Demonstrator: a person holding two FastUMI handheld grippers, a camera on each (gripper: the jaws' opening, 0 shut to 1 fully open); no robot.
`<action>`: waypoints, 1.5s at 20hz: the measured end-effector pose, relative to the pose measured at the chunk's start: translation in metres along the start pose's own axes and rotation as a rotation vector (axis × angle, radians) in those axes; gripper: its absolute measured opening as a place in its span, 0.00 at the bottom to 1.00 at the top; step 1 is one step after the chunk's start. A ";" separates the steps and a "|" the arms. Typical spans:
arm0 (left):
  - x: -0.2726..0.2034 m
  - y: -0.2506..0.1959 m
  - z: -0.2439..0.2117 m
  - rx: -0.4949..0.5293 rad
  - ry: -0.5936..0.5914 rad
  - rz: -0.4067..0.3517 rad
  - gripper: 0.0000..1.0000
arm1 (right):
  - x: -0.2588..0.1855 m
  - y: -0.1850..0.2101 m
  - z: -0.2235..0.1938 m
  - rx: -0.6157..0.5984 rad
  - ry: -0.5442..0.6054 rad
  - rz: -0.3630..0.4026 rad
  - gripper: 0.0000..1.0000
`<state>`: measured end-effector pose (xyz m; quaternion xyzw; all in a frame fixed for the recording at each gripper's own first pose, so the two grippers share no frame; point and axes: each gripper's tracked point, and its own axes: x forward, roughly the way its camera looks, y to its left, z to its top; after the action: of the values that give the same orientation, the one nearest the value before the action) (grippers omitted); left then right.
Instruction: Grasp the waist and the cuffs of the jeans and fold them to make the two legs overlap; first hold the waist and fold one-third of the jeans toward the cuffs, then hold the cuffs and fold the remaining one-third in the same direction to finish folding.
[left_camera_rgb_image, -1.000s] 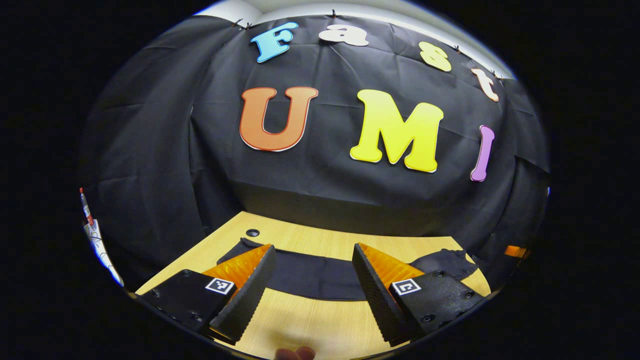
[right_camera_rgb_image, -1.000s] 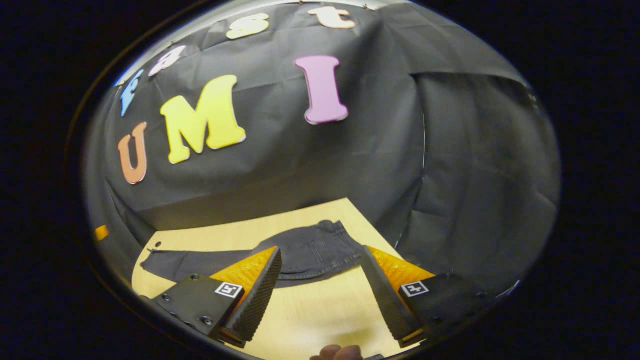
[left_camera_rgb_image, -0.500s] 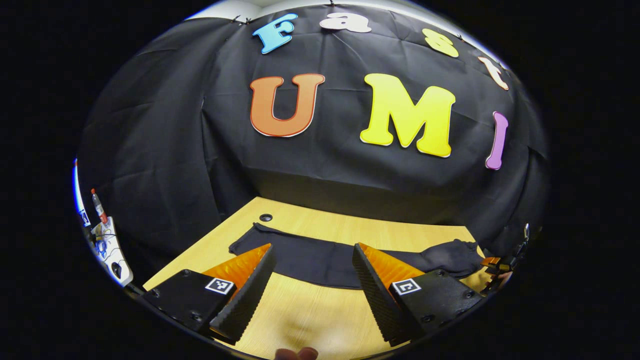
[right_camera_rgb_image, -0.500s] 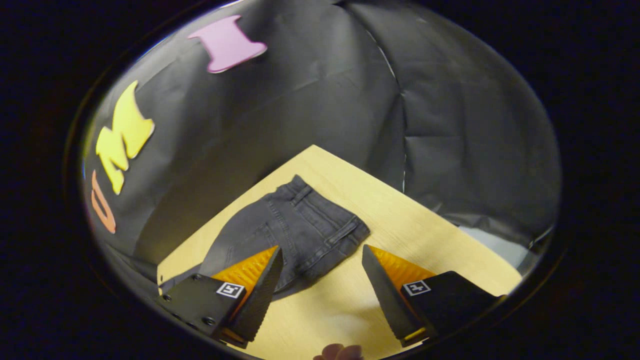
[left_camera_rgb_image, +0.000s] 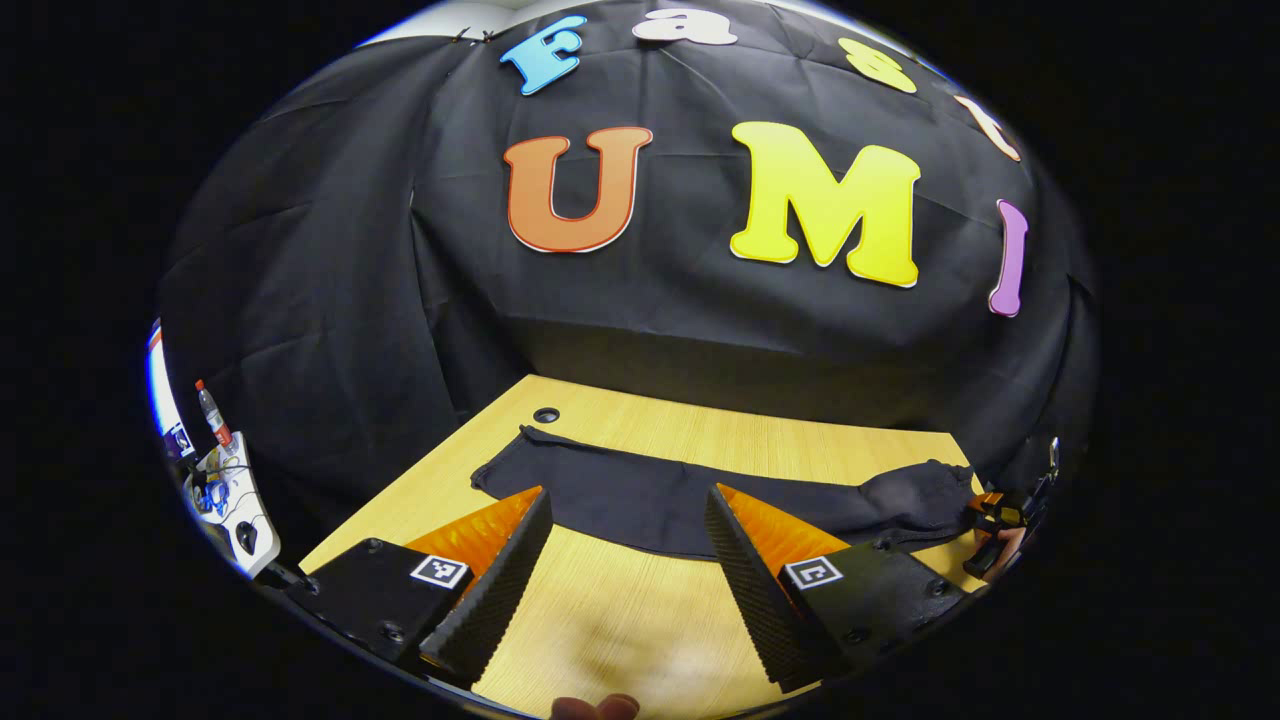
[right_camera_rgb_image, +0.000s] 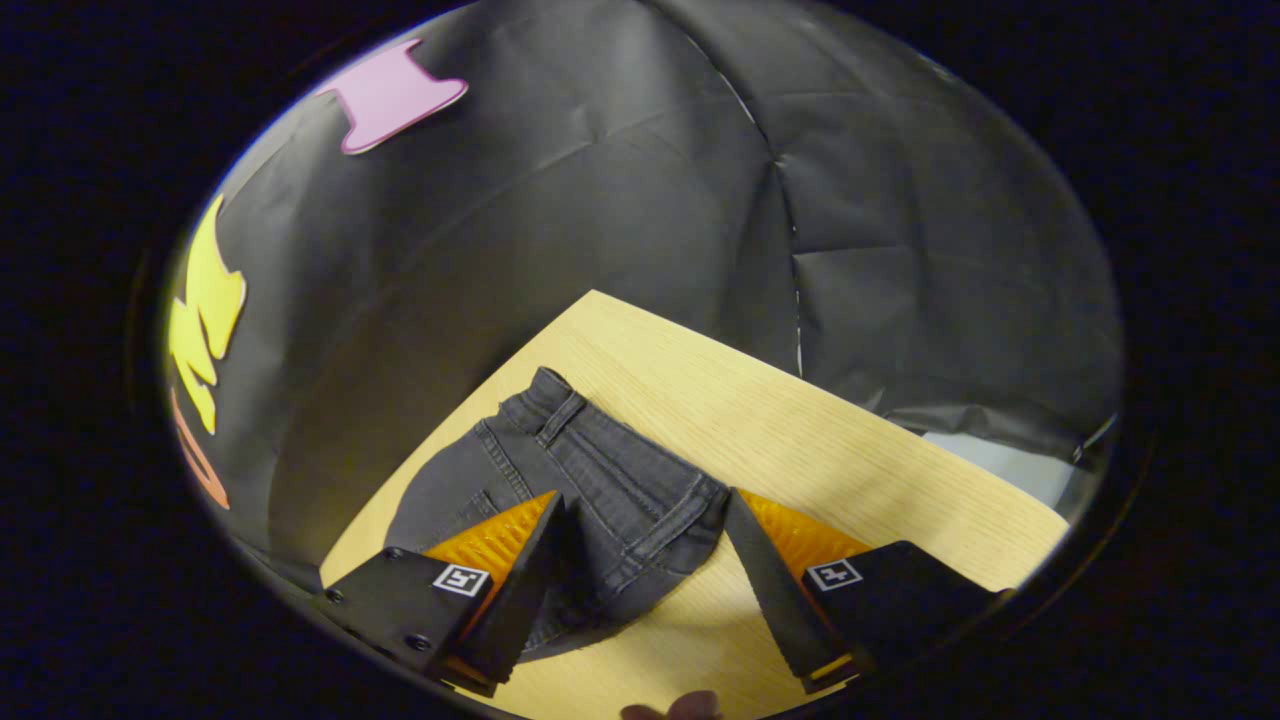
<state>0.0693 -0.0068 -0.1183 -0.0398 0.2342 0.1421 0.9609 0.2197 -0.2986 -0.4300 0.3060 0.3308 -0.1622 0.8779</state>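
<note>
Since a second ago the right hand-held gripper (right_camera_rgb_image: 640, 580) has swung toward the waist end of the jeans (right_camera_rgb_image: 590, 490), which now sits close between its spread fingers; the left hand-held gripper (left_camera_rgb_image: 625, 590) has drawn back a little, so more of the tabletop (left_camera_rgb_image: 640, 620) shows ahead of it. No readable brand or label on the garment; each finger carries a small square black-and-white marker, not legible as text. In the left gripper view the jeans (left_camera_rgb_image: 700, 495) lie flat, long axis running left to right across the tabletop, cuff end at left near a round hole (left_camera_rgb_image: 546, 414) in the wood, waist end at right. Denim is dark grey to black, with visible seams, belt loops and a waistband (right_camera_rgb_image: 620, 450) in the right gripper view. Tabletop is pale wood grain. Both hand-held grippers are released, fingers wide apart and gripping nothing; finger faces are ribbed wedges. At the right edge of the left gripper view, the other gripper and the hand holding it sit by the waist end, too small to detail.
</note>
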 end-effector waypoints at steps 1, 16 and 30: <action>0.001 0.001 -0.001 -0.010 0.005 0.002 0.99 | -0.001 -0.002 -0.003 -0.018 -0.004 -0.019 0.98; -0.012 0.079 -0.016 -0.214 -0.005 0.085 0.99 | -0.099 0.094 0.049 -0.313 -0.152 0.088 0.05; -0.064 0.215 -0.034 -0.355 -0.057 0.210 0.99 | -0.267 0.304 -0.088 -0.701 -0.143 0.524 0.04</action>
<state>-0.0626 0.1781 -0.1210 -0.1796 0.1810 0.2817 0.9250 0.1310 0.0109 -0.1702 0.0515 0.2154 0.1669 0.9608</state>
